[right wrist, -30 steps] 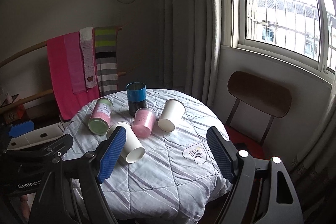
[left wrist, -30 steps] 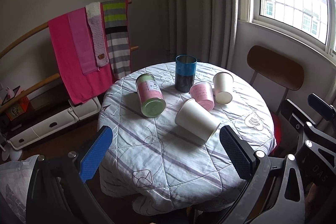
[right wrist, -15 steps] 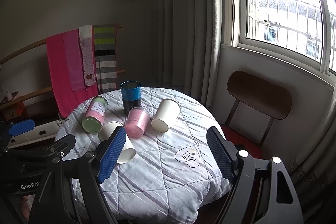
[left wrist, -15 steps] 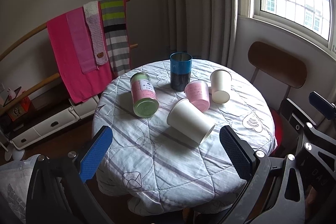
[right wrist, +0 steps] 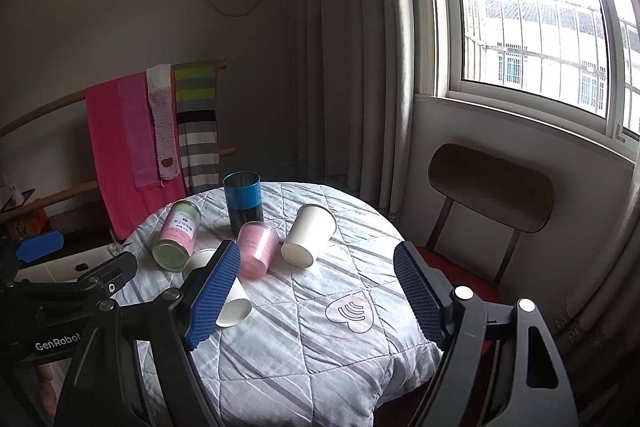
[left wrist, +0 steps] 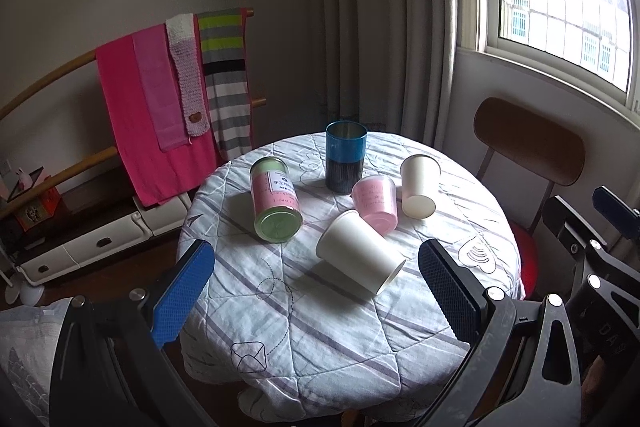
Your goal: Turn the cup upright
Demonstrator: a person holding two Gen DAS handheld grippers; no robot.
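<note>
Several cups lie on their sides on a round table with a quilted cloth [left wrist: 344, 331]: a near white paper cup [left wrist: 360, 251], a pink cup [left wrist: 377, 202], a far white paper cup [left wrist: 418, 191] and a pink-and-green can [left wrist: 275, 203]. A blue-and-black cup [left wrist: 345, 156] stands upright behind them. In the right wrist view I see the far white cup [right wrist: 309, 235], the pink cup [right wrist: 256, 253] and the near white cup [right wrist: 233, 305], partly behind a finger. My left gripper [left wrist: 316, 291] and right gripper [right wrist: 316, 299] are both open and empty, held above the table's near edge.
A wooden chair [left wrist: 528, 147] stands to the right of the table under the window. A rack with pink and striped towels [left wrist: 168, 99] stands at the back left. A low white cabinet [left wrist: 92, 247] sits on the floor to the left.
Both grippers have pulled back and risen a little, so the table and cups look smaller and farther. Nothing on the table has moved.
</note>
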